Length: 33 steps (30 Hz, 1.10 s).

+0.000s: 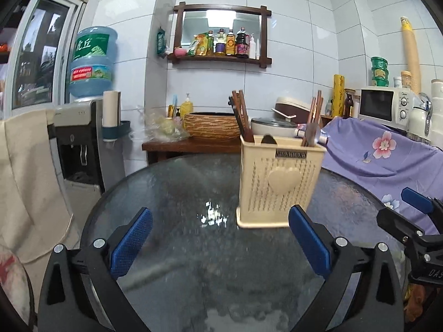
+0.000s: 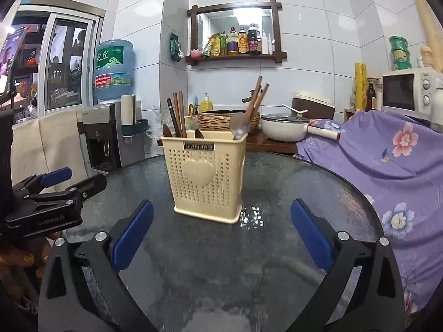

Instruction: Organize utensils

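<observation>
A cream plastic utensil holder (image 1: 279,182) (image 2: 206,174) with a heart on its front stands upright on the round dark glass table (image 1: 193,249) (image 2: 277,249). Brown chopsticks (image 1: 241,116) (image 2: 178,113) lean in its left compartment. A metal spoon (image 2: 240,127) (image 1: 312,134) and wooden-handled utensils (image 2: 257,96) stick out of its right side. My left gripper (image 1: 220,243) is open over bare glass, short of the holder and slightly left of it. My right gripper (image 2: 221,240) is open too, with the holder a short way ahead of the gap. Nothing lies between either pair of blue pads (image 1: 133,243) (image 2: 311,238).
A purple flowered cloth (image 1: 382,155) (image 2: 387,171) covers something at the table's right. A water dispenser (image 1: 83,138) (image 2: 105,127) and a beige cloth (image 1: 30,179) stand at the left. Behind the table a wooden counter (image 1: 191,145) carries a woven bowl (image 1: 211,126) and a white pot (image 2: 285,128).
</observation>
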Motion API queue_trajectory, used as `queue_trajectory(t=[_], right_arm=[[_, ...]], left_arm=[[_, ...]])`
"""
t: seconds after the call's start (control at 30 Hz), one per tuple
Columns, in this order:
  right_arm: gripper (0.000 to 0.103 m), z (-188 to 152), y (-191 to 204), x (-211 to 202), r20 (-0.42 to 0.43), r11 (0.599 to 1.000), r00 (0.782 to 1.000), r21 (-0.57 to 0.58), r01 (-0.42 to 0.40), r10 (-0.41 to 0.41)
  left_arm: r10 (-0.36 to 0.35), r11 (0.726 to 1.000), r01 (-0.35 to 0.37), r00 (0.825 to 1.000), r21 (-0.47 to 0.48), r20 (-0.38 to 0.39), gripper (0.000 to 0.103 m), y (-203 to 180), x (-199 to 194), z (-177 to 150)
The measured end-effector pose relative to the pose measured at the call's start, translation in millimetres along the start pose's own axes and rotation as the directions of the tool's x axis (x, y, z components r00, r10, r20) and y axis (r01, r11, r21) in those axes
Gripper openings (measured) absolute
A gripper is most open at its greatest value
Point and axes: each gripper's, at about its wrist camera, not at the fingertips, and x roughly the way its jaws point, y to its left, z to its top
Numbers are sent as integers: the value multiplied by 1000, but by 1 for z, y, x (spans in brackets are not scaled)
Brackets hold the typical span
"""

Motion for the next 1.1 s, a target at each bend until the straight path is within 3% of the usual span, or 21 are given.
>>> queue_trajectory(t=[0.17, 0.5, 1.1], right_arm=[[97, -17, -7, -29, -8, 1000, 1000, 28, 2, -2], [97, -17, -5, -69, 61, 1000, 998, 24, -14, 12], [97, -15, 1, -75, 50, 1000, 998, 7, -23, 23]], left_arm=[[-4, 999, 5, 999, 38, -40, 97, -7, -19, -18], [-20, 999, 21, 1000, 44, -14, 97, -18, -54, -24], [-8, 1000, 9, 999, 10, -34, 97, -13, -65, -33]])
